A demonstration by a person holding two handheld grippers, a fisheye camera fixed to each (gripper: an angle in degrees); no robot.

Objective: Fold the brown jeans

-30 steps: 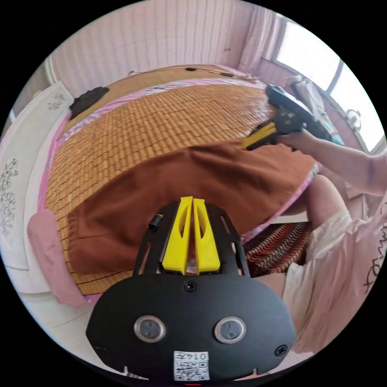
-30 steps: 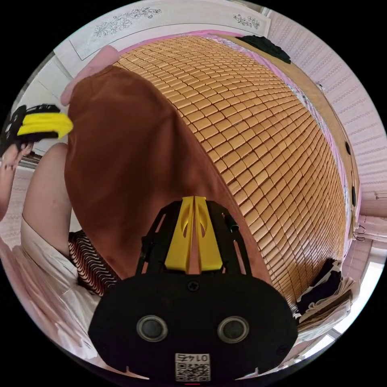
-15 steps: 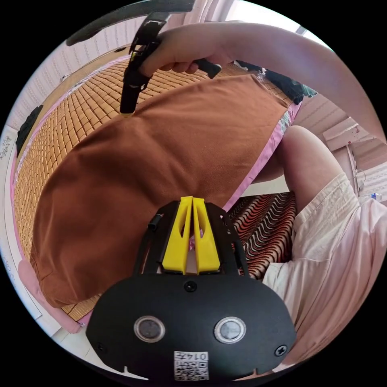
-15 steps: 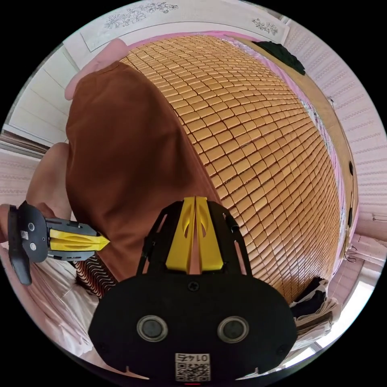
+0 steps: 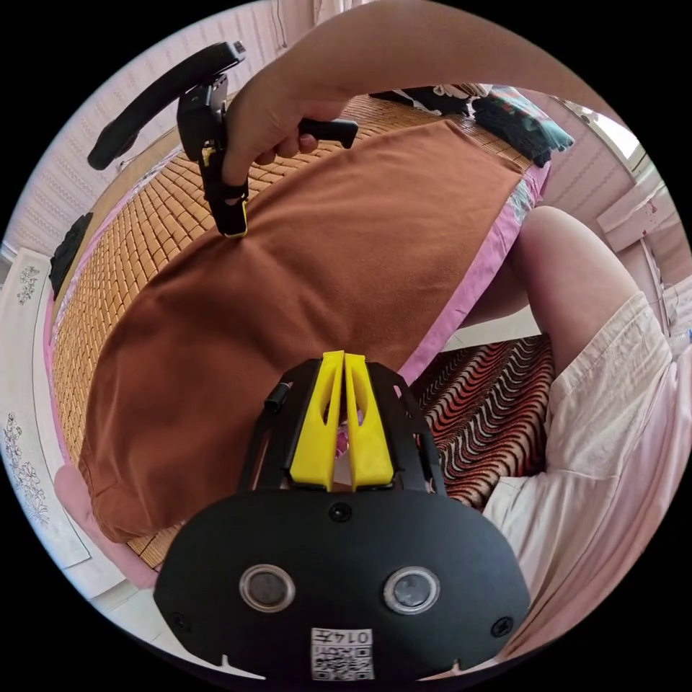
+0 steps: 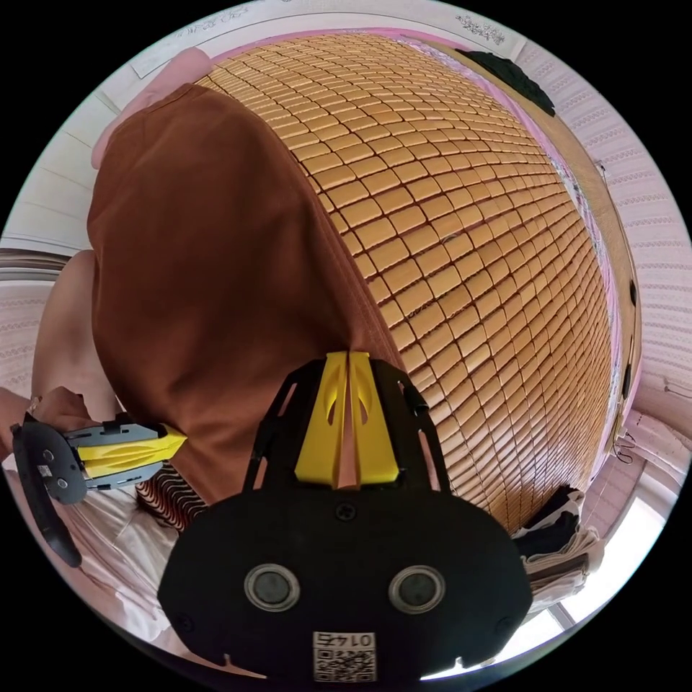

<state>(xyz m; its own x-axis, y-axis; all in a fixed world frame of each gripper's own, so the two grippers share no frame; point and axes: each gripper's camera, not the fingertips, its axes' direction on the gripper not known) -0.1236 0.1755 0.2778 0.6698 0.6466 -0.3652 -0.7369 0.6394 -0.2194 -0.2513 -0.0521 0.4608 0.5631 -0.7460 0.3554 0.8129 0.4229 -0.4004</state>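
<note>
The brown jeans (image 5: 324, 259) lie flat and lengthwise along the near side of a bamboo mat (image 5: 130, 252) on the bed. My left gripper (image 5: 344, 358) is shut, its tips over the jeans' near edge by the pink bed border. A hand holds my right gripper (image 5: 233, 229) down onto the jeans close to their far edge. In the right gripper view, that gripper (image 6: 349, 358) is shut, tips at the seam where the jeans (image 6: 216, 274) meet the mat (image 6: 468, 216). The left gripper (image 6: 179, 438) hovers by the near edge. I cannot see cloth pinched in either.
A person's bare leg (image 5: 555, 267) and pale shorts (image 5: 613, 432) stand against the bed's near side, above a striped rug (image 5: 483, 418). A pink pillow (image 5: 72, 497) lies past one end of the jeans. Folded clothes (image 6: 569, 533) are piled past the other end, and a dark garment (image 6: 512, 72) lies far back.
The left gripper has gone from the jeans' pillow end to the middle of their near edge. The right gripper has come along the far edge and down onto the cloth. Both stay shut.
</note>
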